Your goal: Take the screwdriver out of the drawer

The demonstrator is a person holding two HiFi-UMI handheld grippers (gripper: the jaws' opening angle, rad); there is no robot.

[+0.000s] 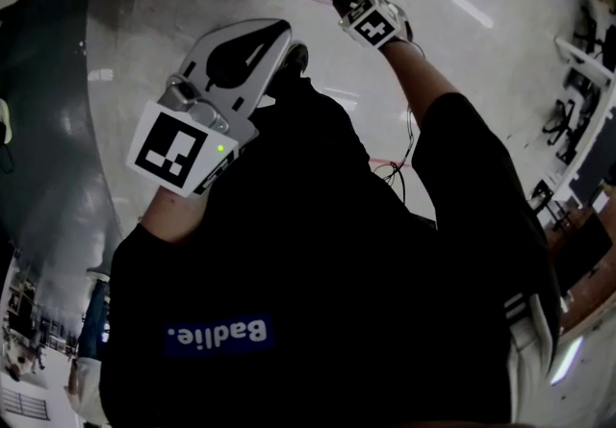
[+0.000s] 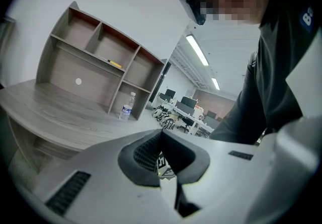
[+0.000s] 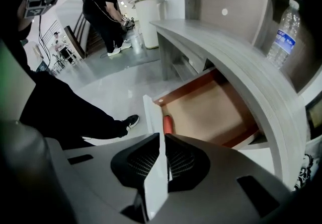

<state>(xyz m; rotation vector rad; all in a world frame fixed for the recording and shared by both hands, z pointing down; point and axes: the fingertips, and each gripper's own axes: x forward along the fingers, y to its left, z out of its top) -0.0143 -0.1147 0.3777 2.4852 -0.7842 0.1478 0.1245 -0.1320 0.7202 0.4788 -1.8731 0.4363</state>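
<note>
Grips the white drawer front [image 3: 151,117] with the right gripper [image 3: 163,140], jaws squeezed tight on its edge. Holds the left gripper [image 2: 161,135] up near the black shirt, jaws pressed together on nothing. Shows the red screwdriver [image 3: 167,125] lying inside the open drawer [image 3: 211,112], just behind the front, best in the right gripper view; only a small red bit in the head view. Catches a water bottle [image 3: 283,26] on the desk [image 3: 211,42] in both gripper views only.

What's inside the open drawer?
A red screwdriver handle lies by the drawer's front panel; the visible floor is otherwise bare. Its other end is hidden behind the right gripper.
</note>
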